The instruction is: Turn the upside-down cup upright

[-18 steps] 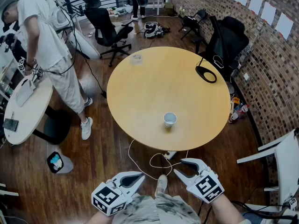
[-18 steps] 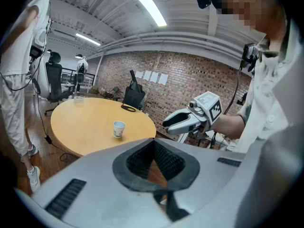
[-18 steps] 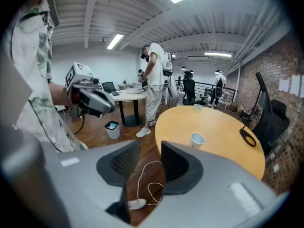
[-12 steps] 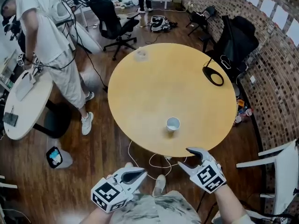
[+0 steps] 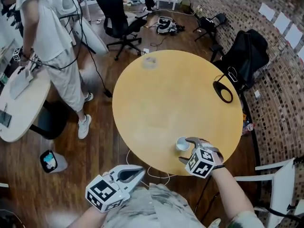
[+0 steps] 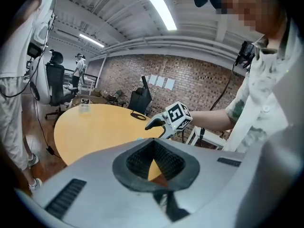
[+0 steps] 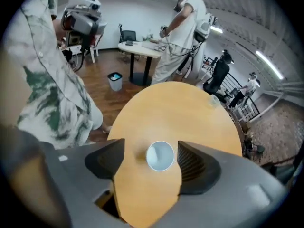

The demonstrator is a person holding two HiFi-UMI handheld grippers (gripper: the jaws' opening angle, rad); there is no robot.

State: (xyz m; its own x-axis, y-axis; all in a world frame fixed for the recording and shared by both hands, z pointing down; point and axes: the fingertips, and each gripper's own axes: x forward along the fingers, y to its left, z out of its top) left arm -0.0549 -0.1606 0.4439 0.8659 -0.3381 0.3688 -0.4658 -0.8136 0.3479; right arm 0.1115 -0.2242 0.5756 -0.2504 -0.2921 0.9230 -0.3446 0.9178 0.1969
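A small white paper cup (image 5: pixel 182 144) stands near the front edge of the round yellow table (image 5: pixel 171 99). My right gripper (image 5: pixel 186 149) points steeply down over it, open, with one jaw on each side of the cup and neither touching it. In the right gripper view the cup (image 7: pixel 160 156) shows as a white disc between the two dark pads (image 7: pixel 192 167). My left gripper (image 5: pixel 140 171) hangs low in front of my body, off the table, shut with nothing in it. The left gripper view shows its own shut jaws (image 6: pixel 153 144) and the right gripper (image 6: pixel 161 125) beyond.
A black ring-shaped object (image 5: pixel 223 91) lies at the table's right edge, and a clear container (image 5: pixel 150 61) at its far edge. A person (image 5: pixel 45 37) stands at the left by a white side table (image 5: pixel 19 108). A white chair (image 5: pixel 280 175) stands to the right, and a cable (image 5: pixel 142 167) lies on the floor.
My right gripper has moved forward from beside my body to over the table's front edge and tipped down around the cup. The left gripper has stayed low and shut.
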